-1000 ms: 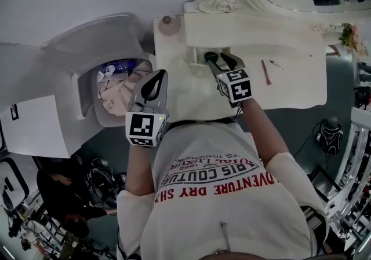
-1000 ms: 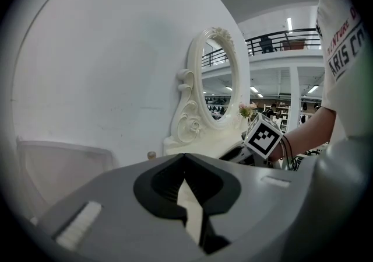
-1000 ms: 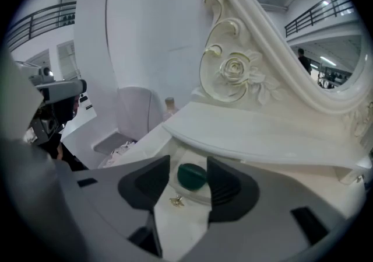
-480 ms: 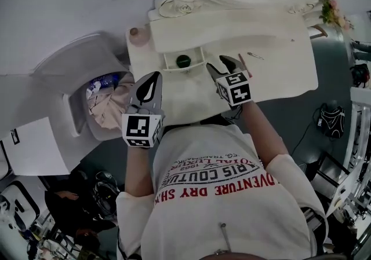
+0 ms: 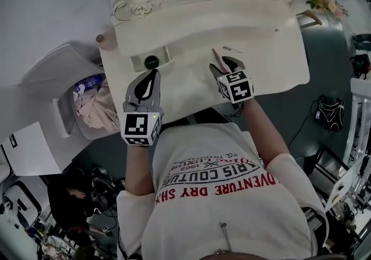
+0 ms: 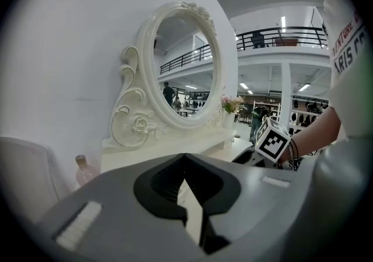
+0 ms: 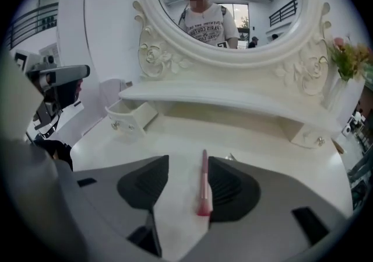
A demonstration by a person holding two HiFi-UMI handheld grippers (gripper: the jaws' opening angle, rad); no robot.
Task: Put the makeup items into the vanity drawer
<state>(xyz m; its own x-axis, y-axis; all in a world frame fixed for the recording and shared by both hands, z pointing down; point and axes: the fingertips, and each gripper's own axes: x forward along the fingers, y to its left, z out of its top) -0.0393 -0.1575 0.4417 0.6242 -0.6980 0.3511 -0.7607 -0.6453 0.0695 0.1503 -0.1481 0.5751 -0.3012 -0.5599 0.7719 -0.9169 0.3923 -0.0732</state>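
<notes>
Fingers on the right gripper (image 5: 223,68) stand wide. They have just been opening, and the pink brush (image 7: 203,184) lies flat on the desk (image 5: 272,62) between them, close beside the right-hand finger, with no pad pressing on it. Over on the other side, the left gripper (image 5: 151,75) hovers above the desk's front edge with its fingertips together and nothing between them. Just beyond it the small drawer (image 7: 123,122) stands pulled out under the shelf, with a dark round item (image 5: 152,62) sitting inside. A thin metal pin (image 5: 232,50) lies on the desk just past the brush. A pink bottle (image 5: 103,37) stands at the far left corner, and the oval mirror (image 7: 233,59) rises behind.
</notes>
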